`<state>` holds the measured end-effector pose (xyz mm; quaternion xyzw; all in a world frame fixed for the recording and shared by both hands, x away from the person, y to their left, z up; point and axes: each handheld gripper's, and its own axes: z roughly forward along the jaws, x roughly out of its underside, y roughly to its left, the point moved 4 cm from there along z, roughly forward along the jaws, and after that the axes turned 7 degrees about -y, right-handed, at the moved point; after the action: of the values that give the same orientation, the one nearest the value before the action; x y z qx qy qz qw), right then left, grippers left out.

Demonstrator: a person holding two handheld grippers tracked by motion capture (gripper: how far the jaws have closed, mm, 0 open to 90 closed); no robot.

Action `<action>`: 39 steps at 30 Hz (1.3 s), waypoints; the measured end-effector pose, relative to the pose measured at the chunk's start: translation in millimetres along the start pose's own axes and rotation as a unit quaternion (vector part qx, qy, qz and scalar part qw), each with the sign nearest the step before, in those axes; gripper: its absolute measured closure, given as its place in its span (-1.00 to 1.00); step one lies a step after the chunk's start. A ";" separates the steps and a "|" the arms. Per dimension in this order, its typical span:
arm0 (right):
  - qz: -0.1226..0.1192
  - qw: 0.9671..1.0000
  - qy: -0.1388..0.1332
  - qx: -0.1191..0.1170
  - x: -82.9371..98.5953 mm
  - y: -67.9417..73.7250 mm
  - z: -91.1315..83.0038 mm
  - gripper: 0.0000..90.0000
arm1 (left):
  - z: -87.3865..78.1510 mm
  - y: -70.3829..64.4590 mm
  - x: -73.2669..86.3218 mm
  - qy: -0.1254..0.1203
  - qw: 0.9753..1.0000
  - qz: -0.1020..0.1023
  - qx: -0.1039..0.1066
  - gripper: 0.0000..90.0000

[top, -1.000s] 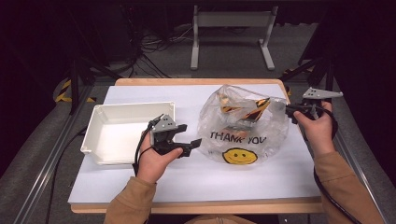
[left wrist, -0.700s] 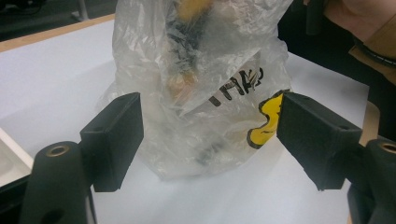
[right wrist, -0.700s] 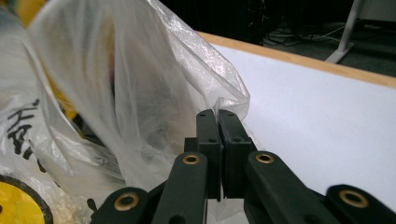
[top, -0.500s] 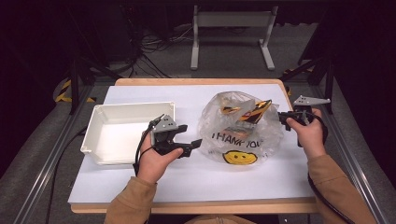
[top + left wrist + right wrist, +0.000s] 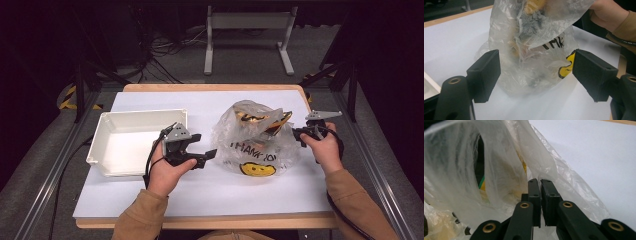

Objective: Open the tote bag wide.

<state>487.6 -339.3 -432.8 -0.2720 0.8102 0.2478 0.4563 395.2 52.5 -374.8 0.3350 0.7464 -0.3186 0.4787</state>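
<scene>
Two claws are mine, one in each hand. At the far left of the table sits a white tray (image 5: pixel 107 150), well apart from what I am working on. My left claw (image 5: pixel 200 150) comes next, just beside the tray's right edge, its jaws spread wide and holding nothing; between them I look straight at the plastic bag (image 5: pixel 534 47), which stands near but untouched. That bag (image 5: pixel 255 142) sits on the white table (image 5: pixel 210 187) right of centre, printed with a yellow smiley face (image 5: pixel 257 169). My right claw (image 5: pixel 540 182) has its jaws pressed together on a fold of the bag's film at its right side.
</scene>
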 end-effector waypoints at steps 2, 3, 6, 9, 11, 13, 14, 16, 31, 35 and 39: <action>0.002 1.000 0.000 0.002 0.4 0.4 0.2 0.87 | 0.1 -1.9 -1.0 -0.002 1.000 -0.004 0.005 -0.48; 0.002 1.000 -0.001 0.003 -0.1 0.6 -0.3 0.83 | 0.1 -3.1 -2.0 -0.003 1.000 -0.006 0.005 -0.49; 0.003 1.000 -0.016 0.010 -3.9 1.5 -4.9 0.65 | 0.8 -7.5 -6.4 -0.006 1.000 0.000 0.008 -0.52; 0.010 0.999 -0.041 0.021 -9.0 1.9 -12.7 0.47 | 2.6 -12.5 -11.5 -0.010 1.000 0.010 0.011 -0.57; 0.015 0.998 -0.059 0.026 -11.6 1.5 -19.2 0.34 | 4.7 -17.0 -15.1 -0.007 1.000 0.015 0.017 -0.59; 0.019 0.997 -0.069 0.034 -13.2 1.0 -24.8 0.24 | 6.8 -19.7 -19.1 -0.008 1.000 0.024 0.014 -0.61; 0.020 0.996 -0.077 0.038 -14.2 0.5 -29.0 0.19 | 7.4 -20.7 -20.7 -0.007 1.000 0.027 0.013 -0.63; 0.022 0.995 -0.084 0.042 -15.6 0.0 -34.7 0.12 | 10.1 -24.1 -26.6 -0.011 0.999 0.032 0.014 -0.65; 0.014 0.990 -0.126 0.058 -26.0 10.7 -76.6 -0.14 | 32.1 -31.3 -50.9 -0.022 0.998 0.056 0.019 -0.73; 0.009 0.988 -0.139 0.060 -29.8 15.7 -87.9 -0.14 | 36.7 -21.0 -58.5 -0.024 0.998 0.062 0.009 -0.72; 0.006 0.987 -0.149 0.063 -32.2 18.3 -94.8 -0.15 | 39.4 -12.6 -63.2 -0.025 0.998 0.062 -0.002 -0.66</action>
<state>432.1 -380.7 -358.2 -0.1983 0.7490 0.2368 0.5862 424.9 1.6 -327.6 0.3714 0.7125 -0.2953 0.5169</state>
